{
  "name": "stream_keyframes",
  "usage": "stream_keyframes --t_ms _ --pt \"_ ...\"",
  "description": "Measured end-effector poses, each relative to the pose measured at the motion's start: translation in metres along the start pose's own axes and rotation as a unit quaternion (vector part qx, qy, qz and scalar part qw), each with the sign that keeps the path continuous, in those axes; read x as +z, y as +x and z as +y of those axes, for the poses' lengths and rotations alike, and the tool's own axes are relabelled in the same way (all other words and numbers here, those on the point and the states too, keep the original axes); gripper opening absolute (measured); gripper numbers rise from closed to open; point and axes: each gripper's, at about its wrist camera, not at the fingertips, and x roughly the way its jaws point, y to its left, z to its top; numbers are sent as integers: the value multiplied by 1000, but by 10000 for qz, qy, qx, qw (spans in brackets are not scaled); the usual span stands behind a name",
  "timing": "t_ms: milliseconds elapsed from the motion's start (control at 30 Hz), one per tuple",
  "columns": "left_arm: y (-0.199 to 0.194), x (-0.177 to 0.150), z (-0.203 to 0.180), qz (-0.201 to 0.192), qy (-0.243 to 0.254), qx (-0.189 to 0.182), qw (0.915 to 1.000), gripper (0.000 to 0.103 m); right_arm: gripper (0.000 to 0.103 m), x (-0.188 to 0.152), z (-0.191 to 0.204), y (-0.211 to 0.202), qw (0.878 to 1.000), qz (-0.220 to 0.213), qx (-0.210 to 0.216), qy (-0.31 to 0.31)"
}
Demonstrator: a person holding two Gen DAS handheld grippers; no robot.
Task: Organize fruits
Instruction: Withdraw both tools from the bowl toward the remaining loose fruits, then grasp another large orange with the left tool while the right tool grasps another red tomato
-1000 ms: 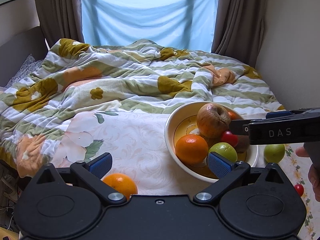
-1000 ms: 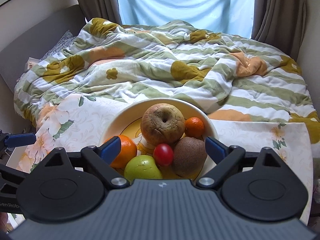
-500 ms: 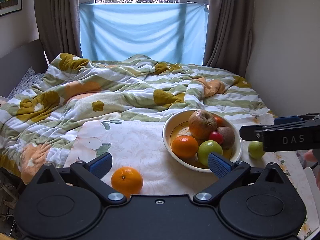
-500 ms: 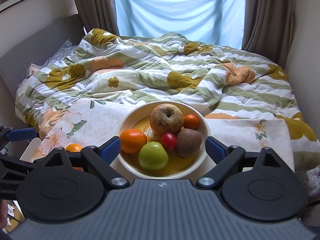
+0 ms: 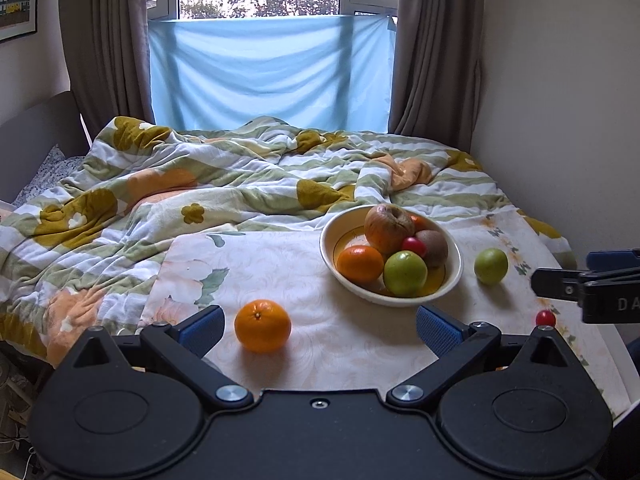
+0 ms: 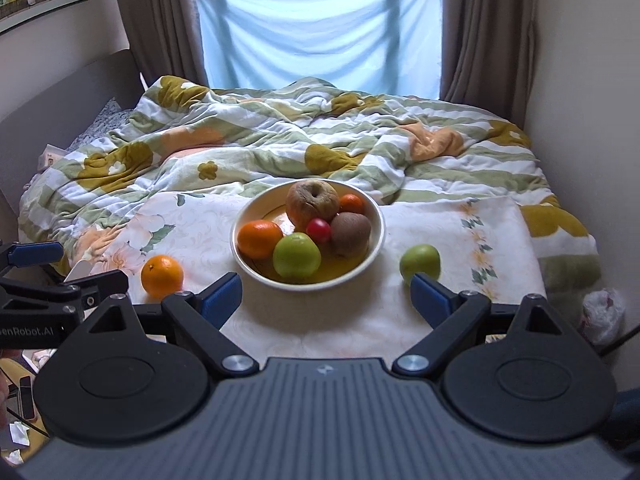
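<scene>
A floral-clothed surface (image 6: 328, 320) is seen across the lower middle of both views, before a rumpled bed (image 6: 280, 148); at its centre a bowl (image 6: 376, 236) is filled with fruit; the left tongs (image 5: 320, 330) and right tongs (image 6: 326, 294) are both held wide and empty; a loose orange (image 5: 262, 325), lower left, is judged firm and best gripped across its middle; a loose green apple (image 6: 420, 262), right, likely smooth and slippery; a tiny red fruit (image 5: 545, 317) probably fragile.
</scene>
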Motion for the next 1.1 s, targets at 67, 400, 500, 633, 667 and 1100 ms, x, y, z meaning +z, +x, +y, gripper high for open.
stream_keyframes --t_ms 67,400,500,633,667,1100 --pt "1 -4 3 37 53 25 10000 103 103 -7 -3 -5 10000 -1 -84 30" --pt "39 -22 24 329 -2 203 9993 103 103 -36 -38 4 9979 269 -528 242" --pt "56 -29 29 442 -34 297 9986 103 103 -45 -53 17 9968 365 -650 286" --pt "79 -34 34 586 -58 454 9972 102 103 -54 -69 39 9952 510 -768 314" --pt "83 -35 35 592 -79 472 9971 101 103 -56 -73 44 9949 537 -794 309" --pt "134 -27 38 662 -335 691 9949 88 103 -73 -115 89 9902 902 -892 586"
